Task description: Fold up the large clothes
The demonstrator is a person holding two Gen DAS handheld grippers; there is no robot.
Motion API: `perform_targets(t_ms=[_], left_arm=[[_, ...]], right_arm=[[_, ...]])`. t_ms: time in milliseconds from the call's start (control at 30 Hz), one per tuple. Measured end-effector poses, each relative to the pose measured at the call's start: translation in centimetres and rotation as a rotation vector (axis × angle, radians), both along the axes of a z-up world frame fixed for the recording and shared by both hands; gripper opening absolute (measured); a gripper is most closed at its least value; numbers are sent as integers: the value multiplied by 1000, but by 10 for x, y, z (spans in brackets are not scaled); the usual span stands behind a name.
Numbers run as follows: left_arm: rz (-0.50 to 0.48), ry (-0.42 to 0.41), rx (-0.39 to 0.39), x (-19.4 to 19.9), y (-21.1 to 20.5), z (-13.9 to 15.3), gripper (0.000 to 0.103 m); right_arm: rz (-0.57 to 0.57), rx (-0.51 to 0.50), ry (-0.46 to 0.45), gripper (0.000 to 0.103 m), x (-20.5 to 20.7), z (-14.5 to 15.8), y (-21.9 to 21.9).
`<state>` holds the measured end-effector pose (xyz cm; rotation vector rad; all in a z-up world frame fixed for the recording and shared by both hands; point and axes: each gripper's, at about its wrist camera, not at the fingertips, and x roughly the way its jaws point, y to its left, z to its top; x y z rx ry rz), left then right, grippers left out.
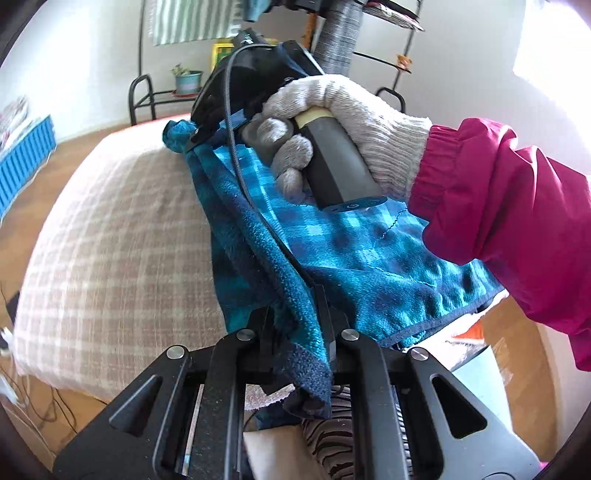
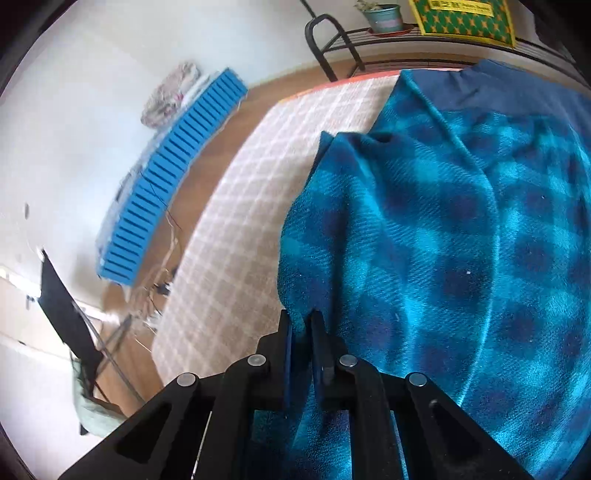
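A teal and navy checked fleece garment (image 2: 461, 236) lies heaped on the right side of a bed covered with a beige checked blanket (image 1: 110, 236), its plain navy band (image 2: 491, 86) at the far end toward a black wire shelf (image 2: 373, 40). The left gripper (image 1: 295, 325) is clamped on a folded, navy-bound edge of the fleece, which rises from between its two closed fingers and runs away toward the far end. In the left wrist view a hand in a white knit glove (image 1: 343, 122), with a magenta sleeve (image 1: 509, 221) behind it, grips the handle of the right gripper above the fleece; its tips are hidden there. In the right wrist view the right gripper (image 2: 301, 332) is pinched on a fold at the fleece's left edge, cloth bunched between its nearly touching fingers. A small potted plant (image 2: 382, 16) stands on the shelf and a blue slatted panel (image 2: 173, 173) lies on the wooden floor (image 2: 280, 88) to the left
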<state>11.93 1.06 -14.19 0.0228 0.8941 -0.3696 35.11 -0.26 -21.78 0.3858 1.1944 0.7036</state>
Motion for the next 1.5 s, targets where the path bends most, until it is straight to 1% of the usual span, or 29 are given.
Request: perform_targets(t_ms=[33, 100, 167, 233, 267, 333, 400, 500, 567, 700, 733, 767, 800, 833, 867, 900, 967, 1033, 1067, 1133, 1233, 1333, 1433, 1500], left_arm=[[-22, -5, 20, -1, -7, 1, 12], [-68, -15, 56, -4, -22, 3, 11], [-109, -20, 84, -9, -34, 4, 11], [-146, -18, 108, -11, -52, -2, 11], [-161, -19, 124, -12, -60, -5, 11], [-183, -11, 150, -13, -72, -13, 11], [-197, 7, 161, -12, -83, -23, 11], [-198, 24, 178, -13, -93, -33, 11], [-188, 34, 173, -13, -97, -38, 11], [-162, 47, 137, -11, -98, -41, 11], [-160, 57, 124, -11, -97, -41, 13], [-162, 79, 102, -11, -96, -41, 20], [-173, 109, 65, -12, -96, -42, 26], [-187, 133, 19, -13, -94, -41, 35], [-194, 150, -25, -15, -90, -38, 37], [-197, 153, -51, -19, -85, -34, 37], [-202, 142, -88, -30, -73, -22, 39], [-201, 129, -156, -40, -52, -9, 39], [-185, 127, -199, -45, -37, -3, 39], [-125, 113, -246, -51, -9, 5, 39], [-19, 110, -271, -50, 29, 1, 39], [73, 146, -279, -38, 52, -12, 39], [103, 145, -254, -28, 56, -20, 39], [102, 152, -243, -22, 54, -25, 39]], right_arm=[[-29, 58, 0, 7, 0, 0, -19], [-84, 144, -6, 7, -4, -1, -55], [-145, 199, -7, 7, -12, -4, -90], [-218, 261, 12, 6, -22, -15, -123], [-251, 276, 24, 6, -26, -21, -137], [-300, 272, 49, 6, -32, -37, -162], [-322, 235, 80, 6, -34, -50, -175], [-326, 194, 86, 6, -32, -60, -179], [-313, 162, 74, 6, -27, -58, -178], [-279, 105, 45, 6, -16, -50, -165], [-273, 88, 38, 6, -15, -48, -163], [-267, 72, 27, 7, -18, -47, -165], [-259, 59, 15, 10, -23, -45, -168], [-254, 51, 7, 13, -28, -42, -172], [-251, 53, 3, 18, -32, -38, -176], [-252, 54, -4, 24, -37, -32, -180], [-253, 39, -32, 27, -50, -17, -192], [-238, 8, -66, 29, -66, 0, -201], [-222, -5, -84, 29, -78, 9, -205], [-188, -11, -110, 31, -104, 24, -209], [-114, -28, -151, 32, -141, 38, -197], [-45, -51, -173, 32, -166, 37, -174], [-21, -90, -148, 32, -172, 17, -153], [-22, -172, -130, 32, -175, 1, -144]])
